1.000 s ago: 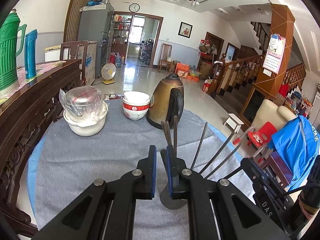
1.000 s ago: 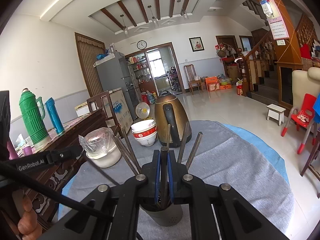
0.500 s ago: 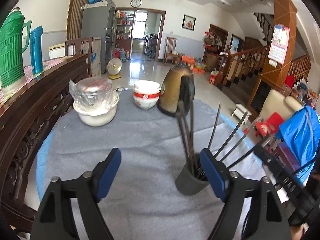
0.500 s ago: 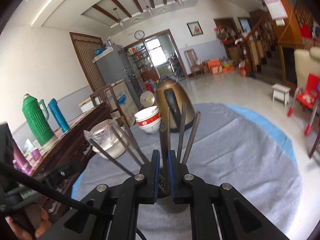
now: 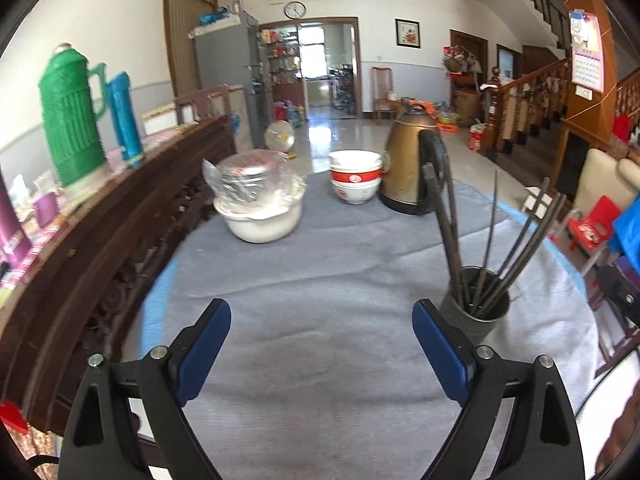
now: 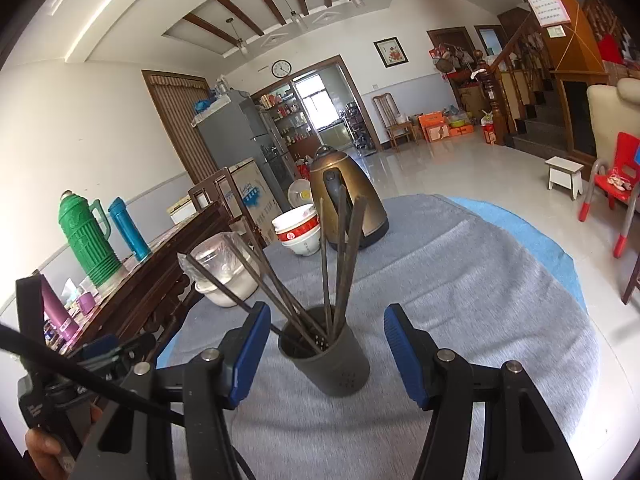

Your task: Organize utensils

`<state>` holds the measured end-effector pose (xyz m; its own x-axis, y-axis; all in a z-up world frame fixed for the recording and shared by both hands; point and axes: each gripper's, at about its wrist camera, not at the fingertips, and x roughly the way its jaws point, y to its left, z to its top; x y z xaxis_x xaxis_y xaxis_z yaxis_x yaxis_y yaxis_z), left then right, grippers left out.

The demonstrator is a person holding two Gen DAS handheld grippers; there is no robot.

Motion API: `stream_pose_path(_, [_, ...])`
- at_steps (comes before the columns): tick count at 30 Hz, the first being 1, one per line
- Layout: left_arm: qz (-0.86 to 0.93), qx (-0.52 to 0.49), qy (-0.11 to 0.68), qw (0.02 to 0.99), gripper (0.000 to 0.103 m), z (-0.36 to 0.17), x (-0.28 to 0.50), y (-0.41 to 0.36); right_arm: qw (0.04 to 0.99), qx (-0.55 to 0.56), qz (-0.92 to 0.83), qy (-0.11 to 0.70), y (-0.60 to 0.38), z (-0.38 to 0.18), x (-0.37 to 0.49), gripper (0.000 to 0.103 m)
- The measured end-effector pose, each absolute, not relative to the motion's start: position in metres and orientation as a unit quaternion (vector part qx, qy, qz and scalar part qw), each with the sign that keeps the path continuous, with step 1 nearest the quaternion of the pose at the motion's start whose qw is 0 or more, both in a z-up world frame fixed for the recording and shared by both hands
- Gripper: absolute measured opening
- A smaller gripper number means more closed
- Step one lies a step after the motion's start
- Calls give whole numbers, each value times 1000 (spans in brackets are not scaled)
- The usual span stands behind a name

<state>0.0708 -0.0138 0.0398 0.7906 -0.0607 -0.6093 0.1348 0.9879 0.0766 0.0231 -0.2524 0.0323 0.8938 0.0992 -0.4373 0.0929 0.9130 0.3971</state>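
Observation:
A dark grey utensil holder [image 5: 476, 310] [image 6: 330, 354] stands on the grey cloth and holds several dark chopsticks [image 5: 450, 232] [image 6: 340, 256] that fan out upright. My left gripper [image 5: 322, 330] is open and empty, to the left of the holder and nearer to me. My right gripper [image 6: 326, 338] is open and empty, with its jaws on either side of the holder and a little nearer to me, not touching it.
On the round table's grey cloth [image 5: 320, 260] stand a white pot with a plastic-wrapped lid [image 5: 260, 206], stacked red-and-white bowls [image 5: 355, 182] and a brass kettle [image 5: 412, 168]. A dark wooden sideboard [image 5: 120, 216] with a green thermos [image 5: 72, 116] runs along the left.
Both grippers have opened and drawn back from the holder. The chopsticks they were shut on now stand in the holder.

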Motion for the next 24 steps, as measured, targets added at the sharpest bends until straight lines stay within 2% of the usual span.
stream_pose_path(5, [-18,80,296,952,92,47,56,-14,951,203,1,235,-251,34,5,64])
stream_pose_path(12, [-64,82,340,935,92,47,48,-21,955,177,-6,237,-244,48,-16,64])
stream_pose_path(24, [-79,52,348,933,92,57,33,-20,958,154,2,241,-230,61,-36,64])
